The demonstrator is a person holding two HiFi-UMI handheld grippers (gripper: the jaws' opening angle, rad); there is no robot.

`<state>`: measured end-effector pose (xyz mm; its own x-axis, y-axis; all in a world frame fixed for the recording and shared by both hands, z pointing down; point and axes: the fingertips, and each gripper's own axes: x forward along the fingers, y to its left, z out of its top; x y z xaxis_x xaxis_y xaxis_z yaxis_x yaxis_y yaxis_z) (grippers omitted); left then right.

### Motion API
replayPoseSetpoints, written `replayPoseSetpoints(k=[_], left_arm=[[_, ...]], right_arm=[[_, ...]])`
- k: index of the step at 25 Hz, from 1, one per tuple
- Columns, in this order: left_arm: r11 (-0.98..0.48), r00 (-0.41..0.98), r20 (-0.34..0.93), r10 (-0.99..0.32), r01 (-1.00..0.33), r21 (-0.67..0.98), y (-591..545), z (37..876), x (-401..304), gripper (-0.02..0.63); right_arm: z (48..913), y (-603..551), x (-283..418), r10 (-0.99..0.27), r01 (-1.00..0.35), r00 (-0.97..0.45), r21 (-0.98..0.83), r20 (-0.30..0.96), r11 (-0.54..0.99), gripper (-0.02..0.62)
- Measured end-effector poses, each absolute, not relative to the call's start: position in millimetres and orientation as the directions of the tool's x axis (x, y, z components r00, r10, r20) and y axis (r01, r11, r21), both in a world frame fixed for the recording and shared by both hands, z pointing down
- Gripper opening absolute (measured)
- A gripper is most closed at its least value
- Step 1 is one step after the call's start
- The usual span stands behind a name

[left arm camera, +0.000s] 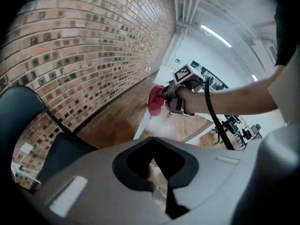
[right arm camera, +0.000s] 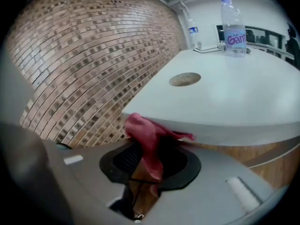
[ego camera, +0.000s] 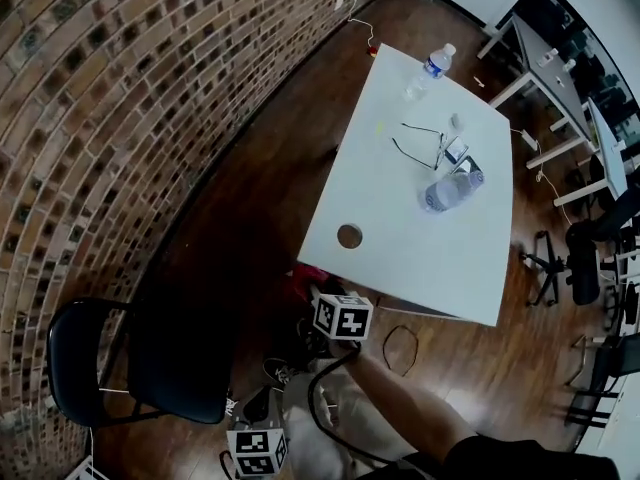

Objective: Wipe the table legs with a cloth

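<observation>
My right gripper (right arm camera: 150,170) is shut on a red cloth (right arm camera: 146,137), which bunches up against the underside of the white table's near corner (right arm camera: 211,121). From the left gripper view, a hand holds that right gripper (left arm camera: 180,95) with the cloth (left arm camera: 155,101) pressed at the top of the white table leg (left arm camera: 139,124). In the head view the right gripper's marker cube (ego camera: 342,316) sits just below the table corner (ego camera: 330,253), with the cloth (ego camera: 305,280) peeking out; the leg is hidden there. My left gripper (left arm camera: 159,186) hangs low and apart, shut with nothing in it.
A black chair (ego camera: 140,363) stands at the lower left by the brick wall (ego camera: 110,118). On the table are an upright bottle (ego camera: 437,61), a lying bottle (ego camera: 450,190) and glasses (ego camera: 425,143). A cable loop (ego camera: 400,348) lies on the floor. Office chairs (ego camera: 590,258) stand right.
</observation>
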<state>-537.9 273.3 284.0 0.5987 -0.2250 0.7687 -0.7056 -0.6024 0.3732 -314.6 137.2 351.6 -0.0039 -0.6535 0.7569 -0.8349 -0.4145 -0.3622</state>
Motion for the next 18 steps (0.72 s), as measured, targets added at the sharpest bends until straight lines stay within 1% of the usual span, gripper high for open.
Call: replayPoseSetpoints(k=[5,10,14,18], left_arm=[[-0.567,0.610,0.750,-0.255,-0.723,0.395,250.1,325.3,-526.5,0.000],[-0.473,0.619,0.726,-0.300,-0.757,0.451,221.2,383.4,-502.5,0.000],[-0.437,0.630,0.729,-0.268,-0.754,0.490,206.7,452.4,-481.1,0.000],[-0.427,0.610,0.757,-0.234,-0.764,0.483,191.7,526.8,-474.8,0.000]], right_arm=[[405.1,130.6,-310.4,-0.634,-0.832,0.013,-0.343,0.773,-0.435,0.103],[483.9,129.1,-314.2,-0.593,-0.850,0.006,-0.309,0.805,-0.427,0.103],[551.5,129.9,-313.5,-0.549,-0.872,0.030,-0.247,0.835,-0.423,0.103],[627.2,126.8,-314.1,-0.525,-0.878,0.038,-0.223,0.850,-0.424,0.103]])
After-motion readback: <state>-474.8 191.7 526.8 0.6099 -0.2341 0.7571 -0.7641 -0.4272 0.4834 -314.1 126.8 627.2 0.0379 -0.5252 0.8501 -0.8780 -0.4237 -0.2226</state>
